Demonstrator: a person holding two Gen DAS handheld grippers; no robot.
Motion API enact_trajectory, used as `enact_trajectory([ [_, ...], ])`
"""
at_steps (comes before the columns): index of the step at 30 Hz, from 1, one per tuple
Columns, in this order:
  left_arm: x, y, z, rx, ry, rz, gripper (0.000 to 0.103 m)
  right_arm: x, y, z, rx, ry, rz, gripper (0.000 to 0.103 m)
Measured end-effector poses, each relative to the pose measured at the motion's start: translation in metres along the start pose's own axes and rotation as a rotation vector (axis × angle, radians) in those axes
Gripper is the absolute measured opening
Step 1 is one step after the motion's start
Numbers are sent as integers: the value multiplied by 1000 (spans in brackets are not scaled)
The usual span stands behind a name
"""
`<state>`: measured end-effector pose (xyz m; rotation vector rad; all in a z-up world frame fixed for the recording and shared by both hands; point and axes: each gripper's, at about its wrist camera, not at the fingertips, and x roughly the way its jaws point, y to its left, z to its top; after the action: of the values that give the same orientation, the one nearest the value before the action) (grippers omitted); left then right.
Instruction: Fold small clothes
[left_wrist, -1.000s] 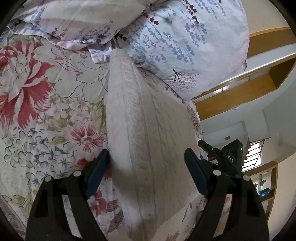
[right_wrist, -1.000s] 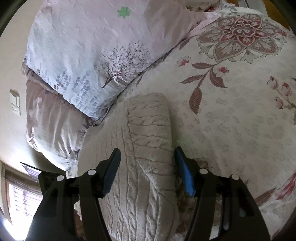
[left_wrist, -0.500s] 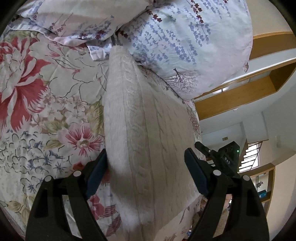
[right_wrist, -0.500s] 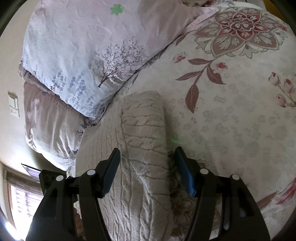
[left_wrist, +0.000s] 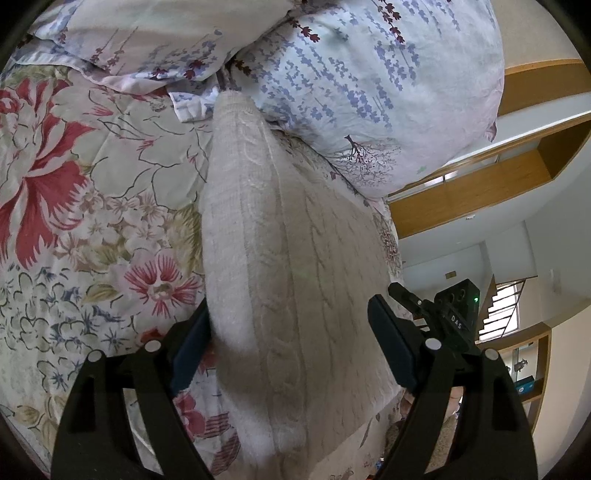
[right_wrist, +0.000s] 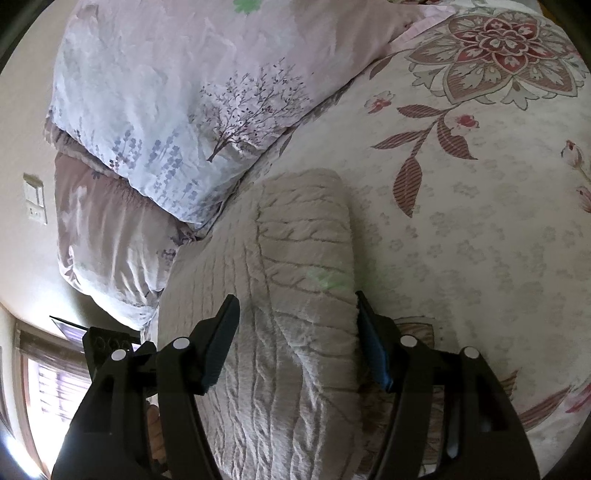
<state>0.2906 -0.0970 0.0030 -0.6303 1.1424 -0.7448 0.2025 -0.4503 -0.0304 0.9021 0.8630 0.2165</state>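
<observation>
A cream cable-knit garment (left_wrist: 280, 258) lies folded on the floral bedspread (left_wrist: 92, 221), its far end against the pillows. My left gripper (left_wrist: 291, 332) is open, its fingers straddling the garment's folded edge from one end. In the right wrist view the same knit garment (right_wrist: 295, 295) runs between the fingers of my right gripper (right_wrist: 295, 325), which is open and straddles the thick fold from the opposite end. The right gripper's body (left_wrist: 454, 317) shows at the right of the left wrist view. Neither gripper pinches the fabric.
Two floral pillows (left_wrist: 351, 74) lie at the head of the bed, also seen in the right wrist view (right_wrist: 192, 92). The bedspread (right_wrist: 480, 184) spreads wide to the right. The bed edge, wooden shelves (left_wrist: 517, 177) and a staircase lie beyond the garment.
Both grippers have drawn slightly back along the garment, staying open. The garment's fold looks a little fuller and nearer the fingers; otherwise the scene is the same.
</observation>
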Motion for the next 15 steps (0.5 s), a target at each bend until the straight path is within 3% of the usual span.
enact_trajectory([
  [15, 2, -1, 1, 6, -1, 1, 82, 2, 2, -2, -19, 6, 2, 64],
])
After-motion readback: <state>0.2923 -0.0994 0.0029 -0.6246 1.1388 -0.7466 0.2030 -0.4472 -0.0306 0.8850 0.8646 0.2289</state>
